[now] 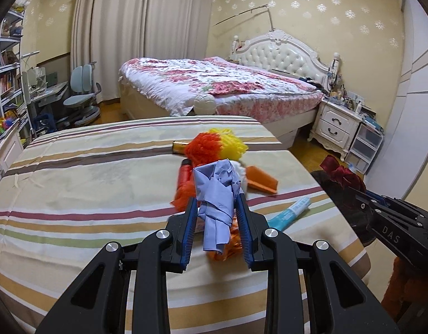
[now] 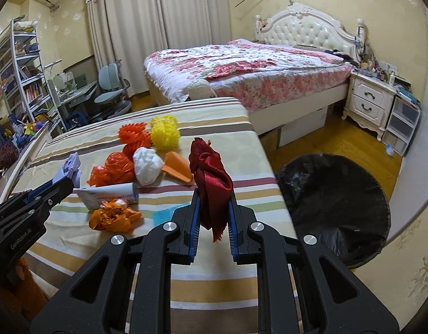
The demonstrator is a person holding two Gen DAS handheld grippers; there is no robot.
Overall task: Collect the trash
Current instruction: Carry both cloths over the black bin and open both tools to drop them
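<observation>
My left gripper (image 1: 216,203) is shut on a crumpled lilac paper (image 1: 218,192), held above the striped tabletop (image 1: 102,172); from the right wrist view the same lilac paper (image 2: 70,168) sticks out of that gripper (image 2: 65,182). A dark red satin cloth (image 2: 211,178) is pinched in my right gripper (image 2: 212,194), which is shut on it over the table's right side; the left wrist view shows this red cloth (image 1: 342,175) at the right edge. On the table lie an orange crumpled wrapper (image 2: 113,217), a white wad (image 2: 147,164), orange mesh (image 2: 113,169) and a yellow mesh ball (image 2: 164,132).
A bin lined with a black bag (image 2: 336,208) stands on the wood floor right of the table. An orange wedge (image 2: 177,168), an orange mesh ball (image 2: 133,135) and a white-and-blue packet (image 2: 108,194) also lie on the cloth. A flowered bed (image 2: 241,66) and a nightstand (image 2: 369,103) are beyond.
</observation>
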